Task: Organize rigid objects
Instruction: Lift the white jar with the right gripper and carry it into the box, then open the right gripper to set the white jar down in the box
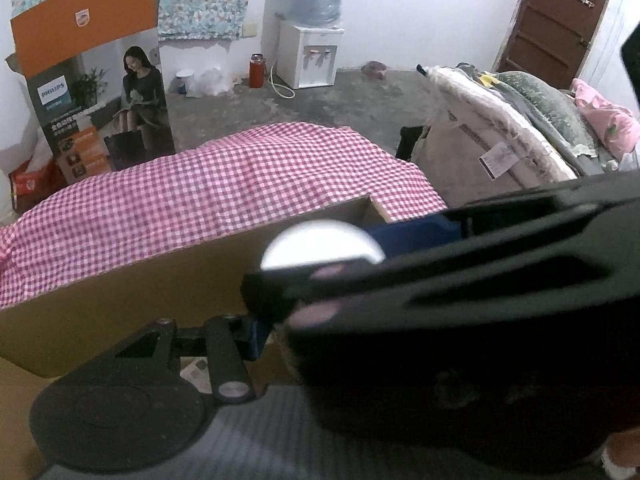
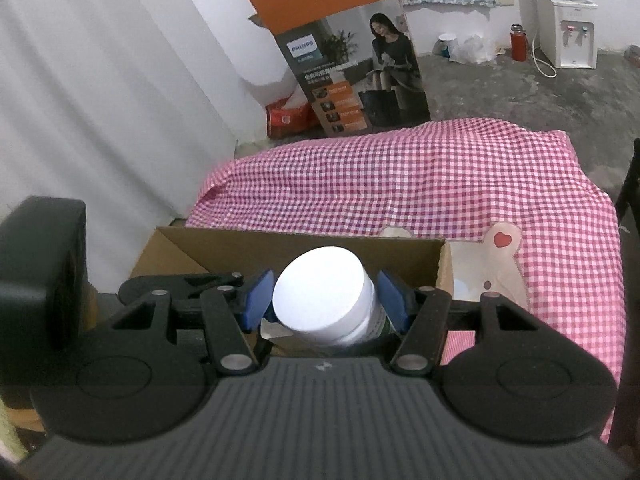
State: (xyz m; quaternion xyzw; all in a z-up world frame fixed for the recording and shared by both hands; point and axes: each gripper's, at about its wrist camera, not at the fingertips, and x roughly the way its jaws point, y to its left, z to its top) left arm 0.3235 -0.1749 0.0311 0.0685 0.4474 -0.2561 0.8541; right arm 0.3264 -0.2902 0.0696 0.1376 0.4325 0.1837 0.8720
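Pink checked cloth (image 2: 460, 184) covers the table where the work happens, and nearest to the camera in the right wrist view the right gripper (image 2: 326, 300) holds a white-capped jar (image 2: 324, 296) between its blue pads (image 2: 256, 298), which press on the sides of the jar just below the cap. The jar is tilted, with its flat cap toward the camera, and it hangs over the open cardboard box (image 2: 304, 246) that stands at the near edge of the table. I judge the jar stiff and rather light, with smooth plastic sides that may slip, so the hold under the wide cap looks the safest place. In the left wrist view the same jar (image 1: 322, 244) shows behind a dark blurred body, probably the other tool, and the left gripper (image 1: 256, 332) is mostly covered; I cannot tell if it is spread or closed. Farther away, a tall printed carton (image 2: 344, 52) stands on the floor by the wall, and a water dispenser (image 2: 568, 32) is in the far corner.
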